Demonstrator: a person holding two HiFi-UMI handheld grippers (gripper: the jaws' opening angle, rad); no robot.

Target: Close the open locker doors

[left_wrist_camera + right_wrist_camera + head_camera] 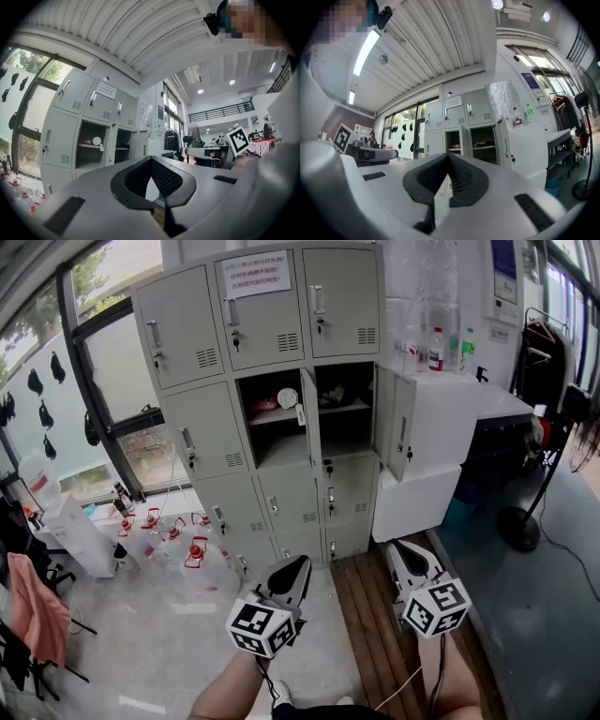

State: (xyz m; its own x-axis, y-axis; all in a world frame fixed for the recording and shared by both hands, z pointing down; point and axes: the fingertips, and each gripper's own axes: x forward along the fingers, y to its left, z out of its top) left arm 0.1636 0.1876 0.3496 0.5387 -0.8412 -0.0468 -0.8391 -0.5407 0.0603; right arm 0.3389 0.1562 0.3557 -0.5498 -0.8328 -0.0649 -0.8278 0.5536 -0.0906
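Observation:
A grey locker bank [202,418] stands ahead, with two middle-row compartments open. The middle compartment [274,418] holds a pink item and a white round one; its door [310,427] stands edge-on towards me. The right compartment [345,409] has its door [403,427] swung out to the right. Both show again in the left gripper view as open compartments [91,145] and in the right gripper view as open lockers [483,143]. My left gripper [300,562] and right gripper [397,546] are held low, well short of the lockers, both shut and empty, as are the left gripper [151,159] and right gripper [448,155] in their own views.
Water jugs with red caps [195,551] lie on the floor left of the lockers. A white cabinet [441,442] with bottles [436,348] on top stands right of them. A fan [525,521] is at the right and a wooden strip [375,634] runs underfoot.

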